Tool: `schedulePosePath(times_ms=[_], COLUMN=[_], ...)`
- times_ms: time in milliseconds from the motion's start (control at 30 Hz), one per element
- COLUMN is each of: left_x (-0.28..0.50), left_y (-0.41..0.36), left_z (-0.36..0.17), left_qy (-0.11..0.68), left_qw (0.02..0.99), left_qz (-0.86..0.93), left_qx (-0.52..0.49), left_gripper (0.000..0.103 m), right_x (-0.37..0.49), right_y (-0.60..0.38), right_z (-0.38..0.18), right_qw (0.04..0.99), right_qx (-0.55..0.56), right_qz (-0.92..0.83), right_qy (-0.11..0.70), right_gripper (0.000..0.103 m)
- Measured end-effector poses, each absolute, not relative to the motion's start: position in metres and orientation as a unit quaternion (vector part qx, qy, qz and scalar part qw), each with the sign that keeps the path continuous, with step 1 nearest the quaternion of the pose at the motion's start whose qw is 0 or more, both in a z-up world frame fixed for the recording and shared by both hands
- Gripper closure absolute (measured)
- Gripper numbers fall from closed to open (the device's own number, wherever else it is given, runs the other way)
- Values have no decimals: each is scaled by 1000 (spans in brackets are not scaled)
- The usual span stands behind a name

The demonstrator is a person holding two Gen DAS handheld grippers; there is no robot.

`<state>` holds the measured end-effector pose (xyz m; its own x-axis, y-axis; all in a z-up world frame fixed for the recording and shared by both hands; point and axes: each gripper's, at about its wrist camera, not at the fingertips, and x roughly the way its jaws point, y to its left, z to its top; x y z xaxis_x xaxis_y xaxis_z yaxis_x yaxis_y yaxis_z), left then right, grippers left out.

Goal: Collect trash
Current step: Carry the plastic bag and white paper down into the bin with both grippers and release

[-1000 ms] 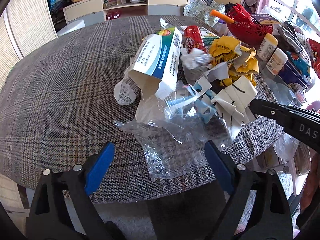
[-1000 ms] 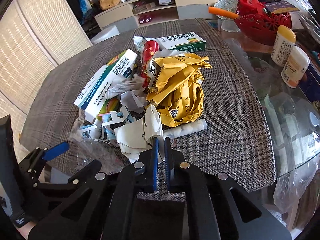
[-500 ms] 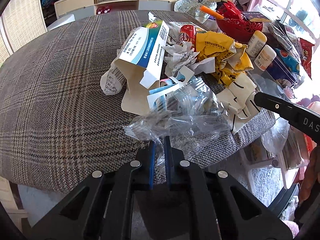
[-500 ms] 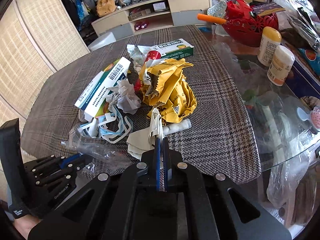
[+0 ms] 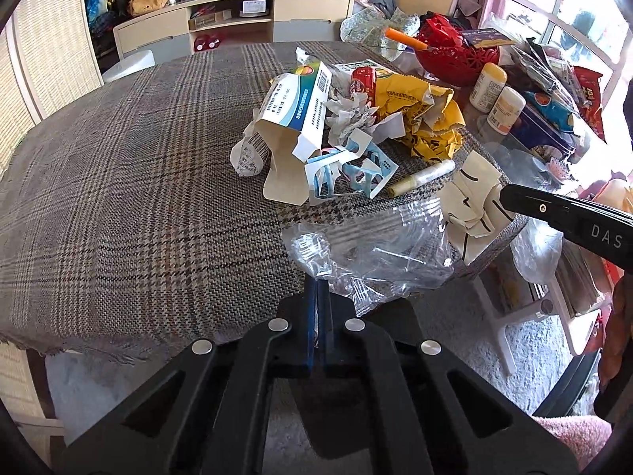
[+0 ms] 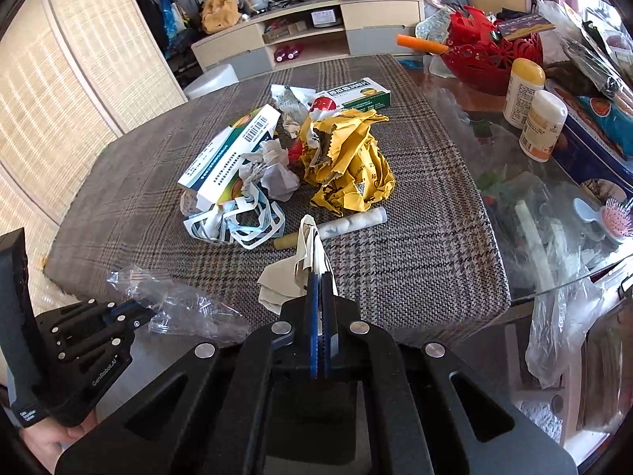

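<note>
Two views. Left wrist: the left tongs (image 5: 316, 283), just closed, pinch a clear plastic wrapper (image 5: 376, 245) at the near edge of the plaid worktop (image 5: 138, 198). Right wrist: the right tongs (image 6: 319, 277) clamp a cream paper scrap (image 6: 292, 273), seemingly lifted off the cloth, near the yellow wrapper (image 6: 344, 166).

Low cabinet (image 5: 233, 19) behind, window (image 5: 569, 12) right (daylit).

Black plastic left gripper (image 5: 317, 283) and right gripper (image 6: 319, 279), blue-lined jaws, silver rivets, white lettering on the sides.
</note>
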<state>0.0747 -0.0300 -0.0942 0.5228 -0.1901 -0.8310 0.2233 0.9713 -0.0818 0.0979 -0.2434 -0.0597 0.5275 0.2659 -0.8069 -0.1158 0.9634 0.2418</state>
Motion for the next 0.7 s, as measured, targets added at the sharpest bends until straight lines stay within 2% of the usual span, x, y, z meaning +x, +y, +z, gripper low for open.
schedulePosePath(times_ms=[400, 700], left_x=[15, -14], left_y=[-33, -32], left_z=[-96, -163], left_qy=[474, 524], left_qw=[872, 844], left_qz=[-123, -109], left_qx=[21, -13], left_gripper=[103, 103], right_x=[45, 8], right_y=[-230, -232], right_z=[-60, -126], right_qw=[868, 840], right_qx=[76, 92], right_qz=[122, 112], right_qy=[476, 522], right_gripper=[100, 100])
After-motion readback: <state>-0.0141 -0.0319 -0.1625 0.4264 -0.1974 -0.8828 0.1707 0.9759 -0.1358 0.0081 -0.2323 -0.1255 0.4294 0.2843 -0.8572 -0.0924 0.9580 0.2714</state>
